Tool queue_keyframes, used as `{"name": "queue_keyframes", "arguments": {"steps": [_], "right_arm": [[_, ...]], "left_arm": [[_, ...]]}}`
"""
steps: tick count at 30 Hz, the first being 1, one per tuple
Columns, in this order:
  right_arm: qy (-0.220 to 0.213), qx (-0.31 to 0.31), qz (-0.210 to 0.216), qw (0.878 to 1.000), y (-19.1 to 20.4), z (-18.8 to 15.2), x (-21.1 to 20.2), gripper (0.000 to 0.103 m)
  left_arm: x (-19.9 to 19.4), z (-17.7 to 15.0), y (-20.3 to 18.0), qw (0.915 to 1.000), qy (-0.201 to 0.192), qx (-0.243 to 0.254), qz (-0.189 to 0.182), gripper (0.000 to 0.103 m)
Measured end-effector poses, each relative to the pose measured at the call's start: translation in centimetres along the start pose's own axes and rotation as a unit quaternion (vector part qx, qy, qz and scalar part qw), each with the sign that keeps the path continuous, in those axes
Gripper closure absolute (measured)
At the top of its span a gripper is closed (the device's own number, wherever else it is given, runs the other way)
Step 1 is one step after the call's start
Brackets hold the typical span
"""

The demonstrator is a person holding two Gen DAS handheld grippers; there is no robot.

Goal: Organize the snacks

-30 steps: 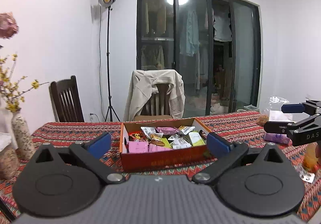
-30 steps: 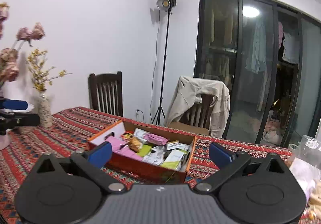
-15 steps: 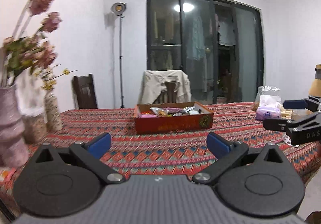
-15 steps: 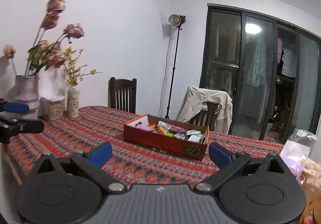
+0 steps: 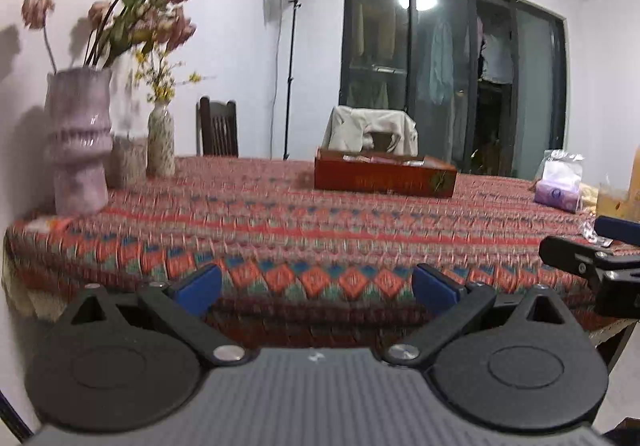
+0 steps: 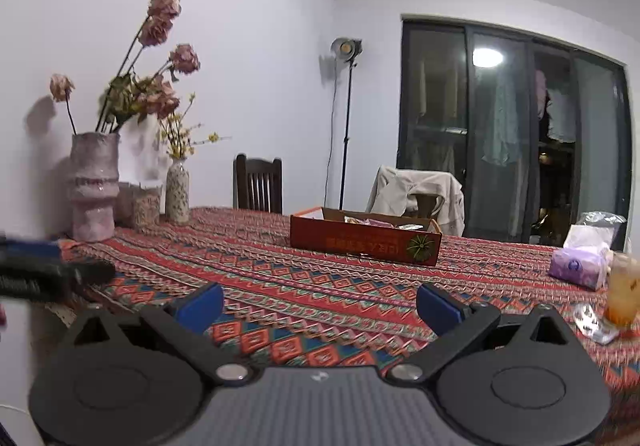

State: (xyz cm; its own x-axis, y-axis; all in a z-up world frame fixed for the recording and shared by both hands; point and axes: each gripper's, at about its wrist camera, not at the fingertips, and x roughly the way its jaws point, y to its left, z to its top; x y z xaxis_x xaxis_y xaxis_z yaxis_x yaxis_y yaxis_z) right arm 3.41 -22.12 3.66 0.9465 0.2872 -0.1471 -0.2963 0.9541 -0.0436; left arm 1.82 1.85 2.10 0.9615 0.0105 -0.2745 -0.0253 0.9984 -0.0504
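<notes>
An orange cardboard box [image 5: 384, 178] holding several snack packets stands far off near the middle of the patterned table; in the right wrist view the same box [image 6: 364, 240] shows snack tops just over its rim. My left gripper [image 5: 316, 288] is open and empty, low at the table's near edge. My right gripper [image 6: 318, 306] is open and empty too, above the near part of the tablecloth. The right gripper's black fingers [image 5: 580, 254] show at the right edge of the left wrist view. A blurred dark finger of the left gripper [image 6: 48, 274] shows at the left of the right wrist view.
Vases with dried flowers [image 5: 80, 142] stand at the table's left end by the wall. A purple tissue pack [image 6: 576, 266], a plastic bag [image 5: 560, 166] and an orange drink cup [image 6: 622, 290] sit at the right. Two chairs [image 6: 258, 184], a draped jacket and a lamp stand lie behind.
Both grippers have pulled back and down from just over the snack box to the table's near edge. The box now looks small and far. Both stayed open.
</notes>
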Motion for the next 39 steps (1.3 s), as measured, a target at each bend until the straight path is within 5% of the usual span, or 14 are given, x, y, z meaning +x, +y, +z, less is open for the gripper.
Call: {"name": "queue_keyframes", "arguments": {"steps": [7, 39], "right_arm": [[0.033, 0.029, 0.016, 0.999, 0.2, -3.0, -0.8, 0.000], [0.039, 0.048, 0.004, 0.998, -0.7, -3.1, -0.2, 0.000]], "left_arm": [[0.2, -1.3, -1.0, 0.9996, 0.011, 0.019, -0.016, 0.000], [-0.1, -1.0, -1.4, 0.9993, 0.007, 0.031, -0.021, 0.000]]}}
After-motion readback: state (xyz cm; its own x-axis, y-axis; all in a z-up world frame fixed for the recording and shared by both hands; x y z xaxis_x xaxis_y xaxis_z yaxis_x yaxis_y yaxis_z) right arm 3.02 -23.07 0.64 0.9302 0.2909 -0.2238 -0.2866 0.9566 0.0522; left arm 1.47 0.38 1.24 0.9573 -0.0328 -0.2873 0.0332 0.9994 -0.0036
